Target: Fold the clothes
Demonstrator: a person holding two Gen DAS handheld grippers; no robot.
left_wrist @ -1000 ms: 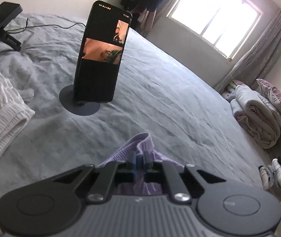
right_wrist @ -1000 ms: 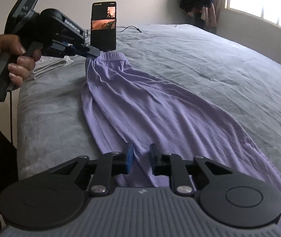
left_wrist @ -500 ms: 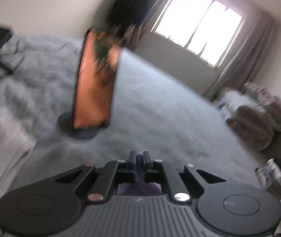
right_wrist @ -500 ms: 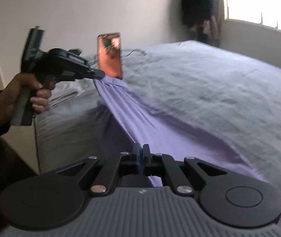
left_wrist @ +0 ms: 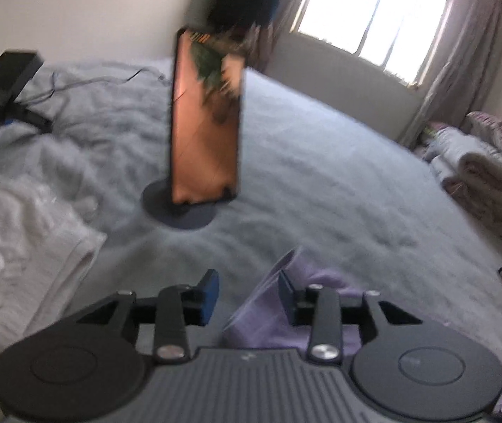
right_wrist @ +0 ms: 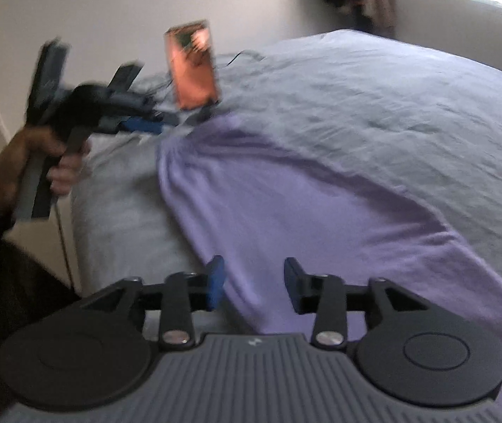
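Observation:
A long lilac garment (right_wrist: 321, 204) lies spread flat along the grey bed (right_wrist: 374, 81), from beside the phone stand down to the near right. My right gripper (right_wrist: 253, 283) is open just above its near edge, nothing between the fingers. In the left wrist view my left gripper (left_wrist: 248, 294) is open too, with the garment's end (left_wrist: 268, 313) lying under and beside its right finger. The right wrist view shows the left gripper (right_wrist: 152, 123), held by a hand (right_wrist: 36, 162), hovering at the garment's far end.
A phone on a round stand (left_wrist: 205, 134) is upright on the bed just past the garment. White folded cloth (left_wrist: 14, 243) lies at the left. A black device with a cable (left_wrist: 4, 88) sits far left. Rolled blankets (left_wrist: 480, 176) lie off the right side.
Both grippers were shut on the lilac garment and lifted it; now both have opened and the garment has dropped flat on the bed. The views are blurred by motion.

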